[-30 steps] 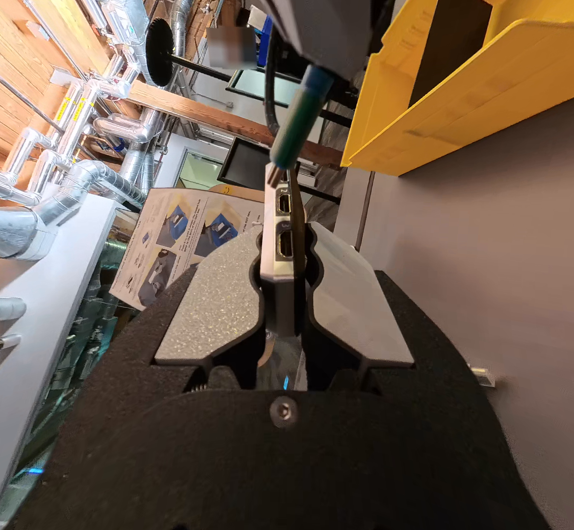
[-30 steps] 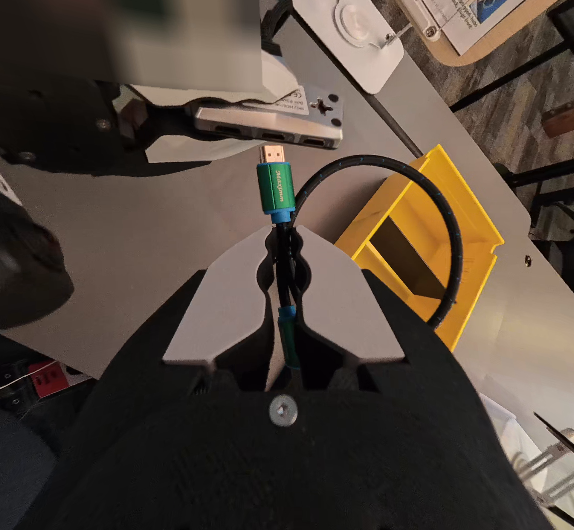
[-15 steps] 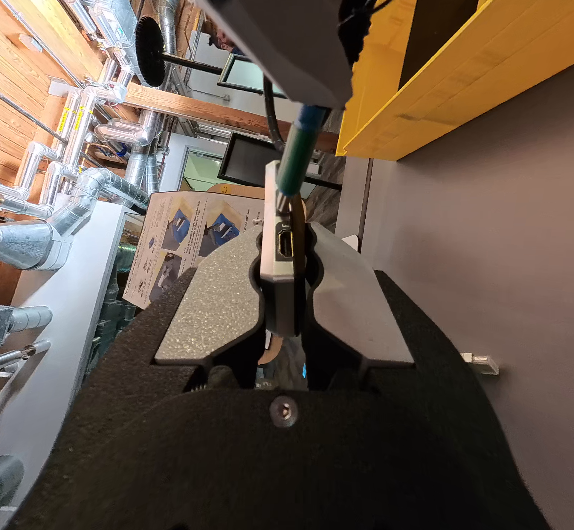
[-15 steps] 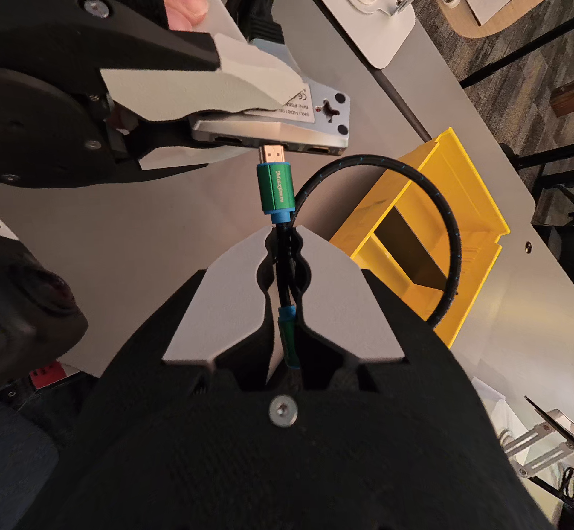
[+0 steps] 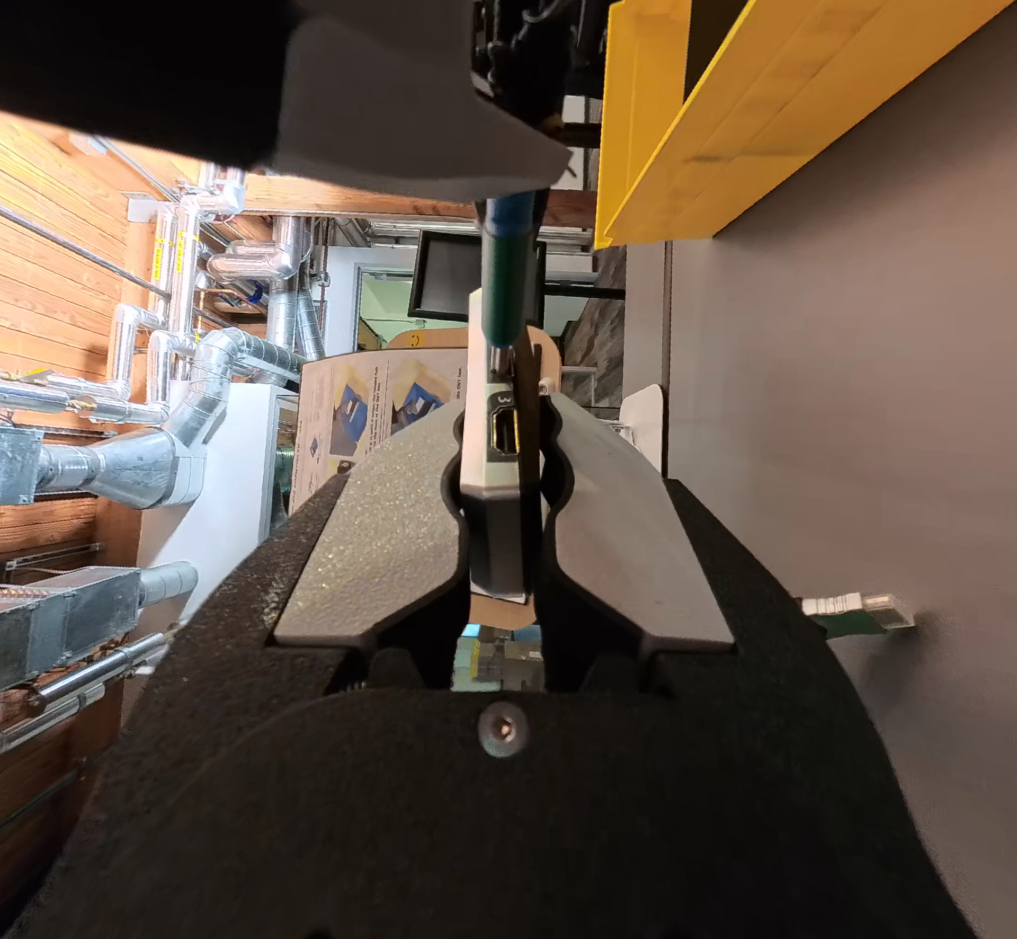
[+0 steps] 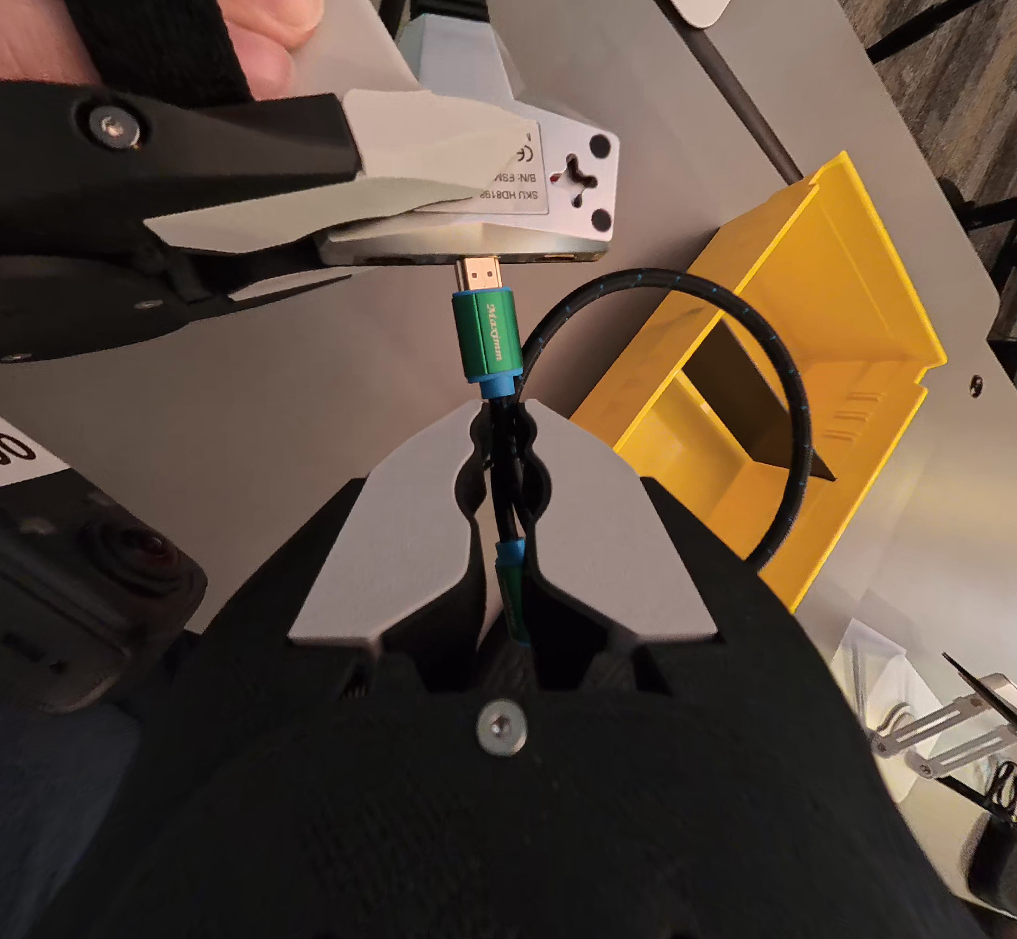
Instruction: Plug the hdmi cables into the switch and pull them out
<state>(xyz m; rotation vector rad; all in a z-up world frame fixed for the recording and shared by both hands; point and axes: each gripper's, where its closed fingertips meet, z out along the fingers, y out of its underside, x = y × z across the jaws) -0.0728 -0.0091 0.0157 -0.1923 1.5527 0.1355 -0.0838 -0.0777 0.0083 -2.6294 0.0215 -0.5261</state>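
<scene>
Closer now, plug (image 6: 477,274) tip enters switch (image 6: 572,180) beyond right tool (image 6: 502,409).

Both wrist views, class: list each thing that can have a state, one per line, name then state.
Switch: held off the table, one port taking the plug, neighbouring port empty.
Green HDMI plug: tip at the port, gold end still exposed.
Left gripper: shut on the switch.
Right gripper: shut on the cable.
Yellow bin: nothing visible inside.

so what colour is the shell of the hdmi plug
Green hdmi plug shell with a blue collar at the cable end, clearest in the right wrist view.
</scene>
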